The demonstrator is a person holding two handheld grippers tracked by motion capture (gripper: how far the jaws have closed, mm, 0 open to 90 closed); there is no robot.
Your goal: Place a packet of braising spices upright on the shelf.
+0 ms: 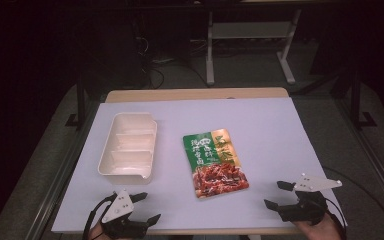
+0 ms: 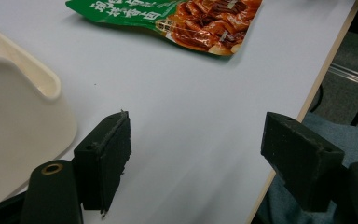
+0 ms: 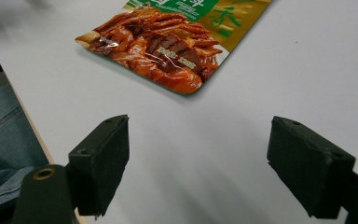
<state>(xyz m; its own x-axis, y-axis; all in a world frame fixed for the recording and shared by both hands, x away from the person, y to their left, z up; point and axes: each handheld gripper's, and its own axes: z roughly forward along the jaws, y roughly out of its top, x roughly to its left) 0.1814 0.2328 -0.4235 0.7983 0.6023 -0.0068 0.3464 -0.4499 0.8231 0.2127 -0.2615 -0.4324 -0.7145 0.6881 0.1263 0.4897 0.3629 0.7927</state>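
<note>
A green and orange food pouch printed with a meat dish lies flat near the middle of the white table. Left of it stands a cream plastic tray with three compartments, all bare. My left gripper rests at the table's front left edge, jaws wide open with nothing between them. In the left gripper view the tray's corner sits at the left and the pouch lies ahead. My right gripper waits at the front right, open and bare; the pouch lies beyond its jaws.
A wooden strip borders the table's far edge. Metal frame legs stand on the dark floor behind. The person's denim-clad legs show below the table's front edge.
</note>
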